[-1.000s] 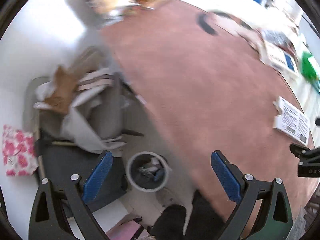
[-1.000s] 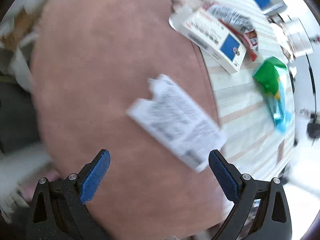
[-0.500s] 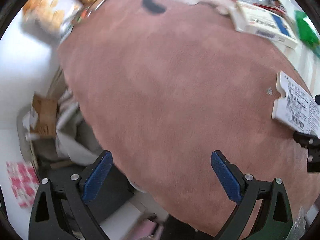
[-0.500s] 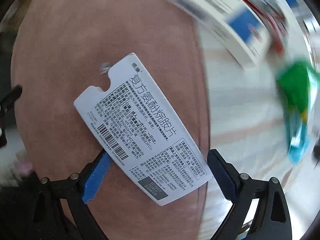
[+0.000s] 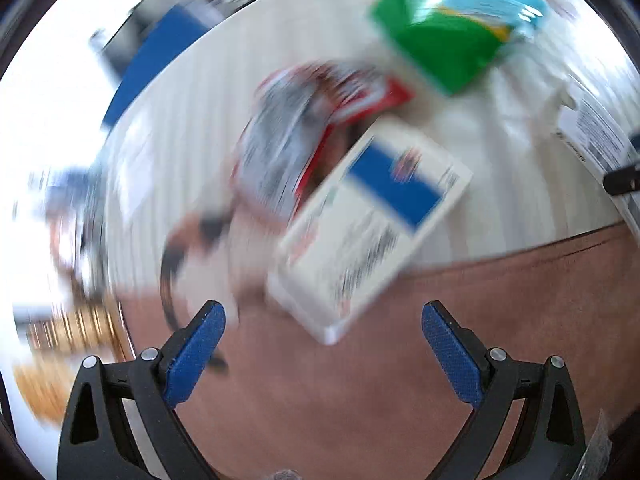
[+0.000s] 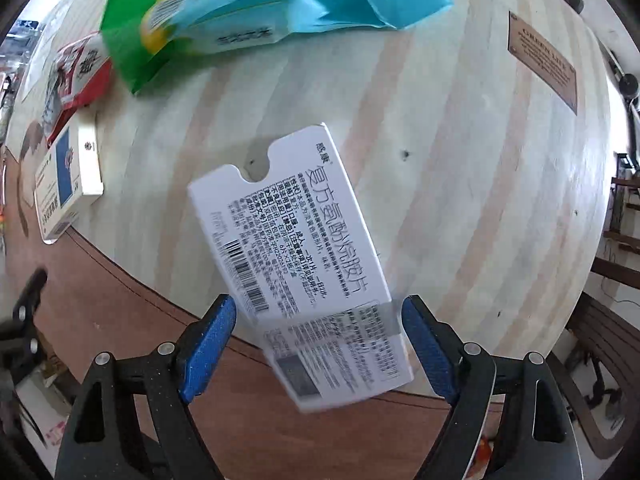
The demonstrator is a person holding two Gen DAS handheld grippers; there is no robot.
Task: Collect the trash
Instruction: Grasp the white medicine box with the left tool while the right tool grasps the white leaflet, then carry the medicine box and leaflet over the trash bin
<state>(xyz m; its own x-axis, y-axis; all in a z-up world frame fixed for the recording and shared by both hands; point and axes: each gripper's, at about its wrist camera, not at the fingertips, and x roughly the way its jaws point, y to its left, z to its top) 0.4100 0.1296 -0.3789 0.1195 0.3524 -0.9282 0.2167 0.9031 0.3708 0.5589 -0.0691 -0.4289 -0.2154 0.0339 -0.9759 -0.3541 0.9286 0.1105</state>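
Observation:
My right gripper (image 6: 318, 340) is shut on a flat white medicine box (image 6: 294, 248) printed with black text, and holds it above the table. That box also shows at the right edge of the left wrist view (image 5: 596, 136). My left gripper (image 5: 322, 344) is open and empty over the brown mat (image 5: 360, 400). A white and blue medicine box (image 5: 372, 224) lies just ahead of it, partly on the mat. It also shows at the left in the right wrist view (image 6: 66, 184). The left view is blurred.
A red and silver wrapper (image 5: 304, 128) and a green and blue bag (image 5: 448, 36) lie on the pale striped tabletop (image 6: 460, 152). The bag (image 6: 224, 12) and wrapper (image 6: 76, 76) sit far left in the right view. A brown label (image 6: 542, 60) is on the table at right.
My right gripper closed on the white printed box and lifted it off the mat. My left gripper swung from the bin and floor toward the white and blue box.

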